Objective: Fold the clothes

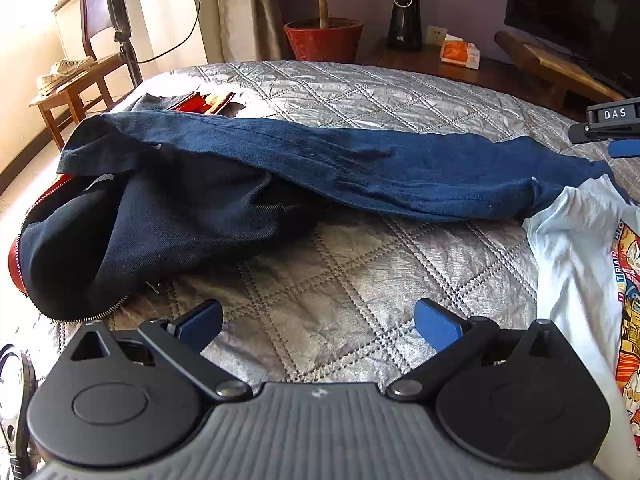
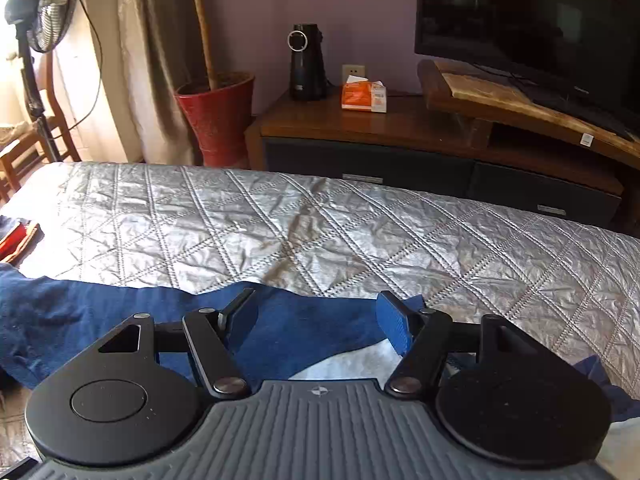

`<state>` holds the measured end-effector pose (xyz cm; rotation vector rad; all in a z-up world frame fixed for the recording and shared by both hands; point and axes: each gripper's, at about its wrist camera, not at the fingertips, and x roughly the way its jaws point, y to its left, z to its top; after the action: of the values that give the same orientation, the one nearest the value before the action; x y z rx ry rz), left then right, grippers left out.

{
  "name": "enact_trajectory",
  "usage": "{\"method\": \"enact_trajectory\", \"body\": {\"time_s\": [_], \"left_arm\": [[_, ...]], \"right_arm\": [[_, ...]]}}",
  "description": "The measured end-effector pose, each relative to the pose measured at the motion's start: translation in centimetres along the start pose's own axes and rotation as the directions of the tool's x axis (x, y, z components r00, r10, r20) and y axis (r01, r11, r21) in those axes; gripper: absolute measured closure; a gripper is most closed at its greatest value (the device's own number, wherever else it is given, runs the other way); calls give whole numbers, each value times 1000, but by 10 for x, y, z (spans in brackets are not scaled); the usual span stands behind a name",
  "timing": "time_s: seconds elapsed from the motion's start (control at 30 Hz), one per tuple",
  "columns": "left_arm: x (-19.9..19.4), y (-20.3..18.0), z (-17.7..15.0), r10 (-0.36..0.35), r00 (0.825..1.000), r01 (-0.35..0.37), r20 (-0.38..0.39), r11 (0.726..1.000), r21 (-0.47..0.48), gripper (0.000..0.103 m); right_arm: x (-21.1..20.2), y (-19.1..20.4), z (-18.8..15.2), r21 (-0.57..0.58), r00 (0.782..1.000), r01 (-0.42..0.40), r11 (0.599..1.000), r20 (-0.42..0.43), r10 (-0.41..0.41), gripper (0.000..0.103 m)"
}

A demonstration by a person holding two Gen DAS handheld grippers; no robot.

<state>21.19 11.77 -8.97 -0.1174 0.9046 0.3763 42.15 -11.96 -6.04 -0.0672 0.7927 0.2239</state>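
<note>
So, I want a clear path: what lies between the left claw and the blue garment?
Only bare silver quilt; in the left wrist view nothing else sits between the open left claw and the blue garment.

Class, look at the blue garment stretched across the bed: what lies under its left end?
A dark navy zip-up garment lies partly under the blue garment. How far it extends beneath is hidden.

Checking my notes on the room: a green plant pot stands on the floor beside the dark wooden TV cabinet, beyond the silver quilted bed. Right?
Not quite: the plant pot is red, not green, as the right wrist view shows. It does stand beside the TV cabinet, beyond the quilted bed.
</note>
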Motion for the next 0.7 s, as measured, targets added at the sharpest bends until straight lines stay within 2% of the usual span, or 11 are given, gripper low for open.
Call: {"method": "enact_trajectory", "body": {"time_s": [0.1,0.17,0.2,0.23,0.27,0.37,0.43,0.53,0.57,0.63,0.7], "left_arm": [[0,-4,0,-8,1000,8,-1,1000,14,1],[0,-6,0,-11,1000,11,1,1000,22,1],[0,-7,0,-13,1000,13,1,1000,23,1],[0,-8,-1,-13,1000,13,1,1000,25,1],[0,-9,-1,-13,1000,13,1,1000,27,1],[0,-10,-1,-12,1000,11,1,999,30,1],[-1,-11,-1,-11,1000,11,1,1000,29,1],[-1,-13,-2,-14,1000,14,1,999,40,1],[-1,-14,-2,-14,1000,14,2,999,45,1],[-1,-14,-2,-16,1000,16,0,999,42,1],[0,-13,-2,-18,1000,19,-2,999,36,1]], "right_arm": [[16,-26,-5,99,998,-11,995,-58,17,32],[20,-25,-11,83,997,-34,996,-66,40,38],[22,-20,-13,48,997,-26,999,-65,29,56],[24,-18,-14,36,997,-29,999,-67,32,86],[26,-17,-16,43,997,-44,998,-67,47,103],[26,-10,-14,23,997,-70,997,-37,71,103],[18,-7,-7,28,993,-114,993,39,113,103],[11,-4,17,23,994,-52,998,102,49,103],[11,-8,23,39,995,-40,998,90,36,100],[18,-18,30,72,999,-46,996,23,44,73],[23,-22,20,33,999,-18,999,-31,19,70]]}}
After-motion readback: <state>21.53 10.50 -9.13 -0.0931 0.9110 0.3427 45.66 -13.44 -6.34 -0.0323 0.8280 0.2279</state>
